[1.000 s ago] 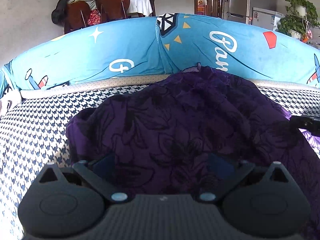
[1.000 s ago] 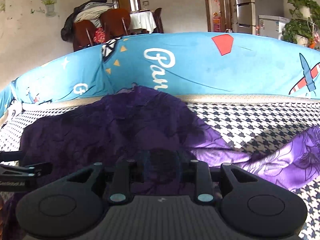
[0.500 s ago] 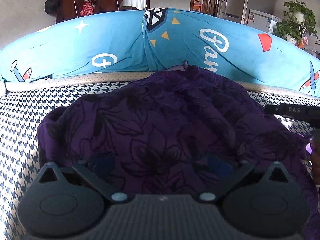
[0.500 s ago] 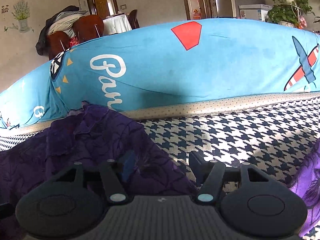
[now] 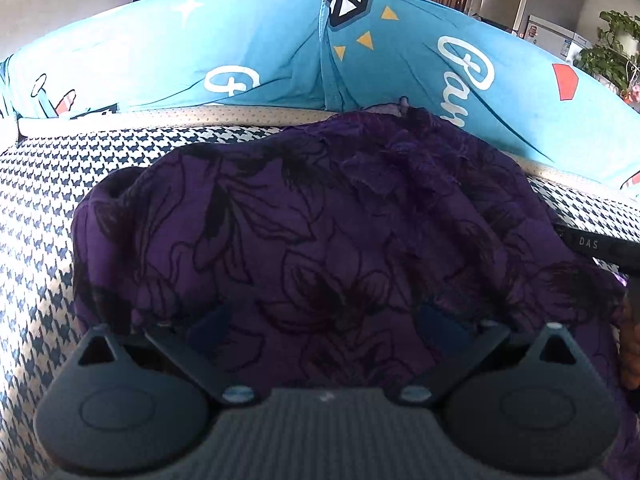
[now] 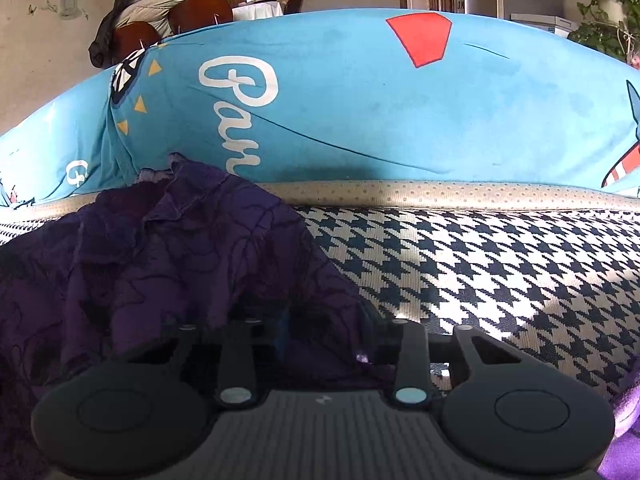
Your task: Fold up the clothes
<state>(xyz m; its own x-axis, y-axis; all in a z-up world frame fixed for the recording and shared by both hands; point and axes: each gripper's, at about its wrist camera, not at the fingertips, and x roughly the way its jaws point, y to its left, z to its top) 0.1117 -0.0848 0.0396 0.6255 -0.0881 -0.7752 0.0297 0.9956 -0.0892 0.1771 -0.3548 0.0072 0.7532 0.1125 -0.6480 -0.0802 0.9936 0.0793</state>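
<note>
From the left wrist camera, the houndstooth seat cover (image 5: 48,184) filled the left edge, and the purple floral garment (image 5: 320,220) lay heaped across the middle of it, its far edge bunched against the blue printed back cushion (image 5: 240,52). The left gripper (image 5: 320,320) sat low over the near part of the garment with its fingers spread wide; the cloth draped over the blue pads (image 5: 208,326), so whether they pinched any fabric could not be told. At the right edge a black bar marked "DAS" (image 5: 596,245) lay against the garment's side.

From the right wrist camera, the garment (image 6: 180,248) covered the left half, crumpled and rising to a peak against the blue cushion (image 6: 380,120). The right gripper (image 6: 320,340) hung over the garment's right border, its jaws parted; dark folds lay between them, and a grip on the cloth could not be confirmed. To the right, bare houndstooth cover (image 6: 500,272) lay in patches of sunlight, with another piece of purple fabric (image 6: 624,412) at the lower right corner.
</note>
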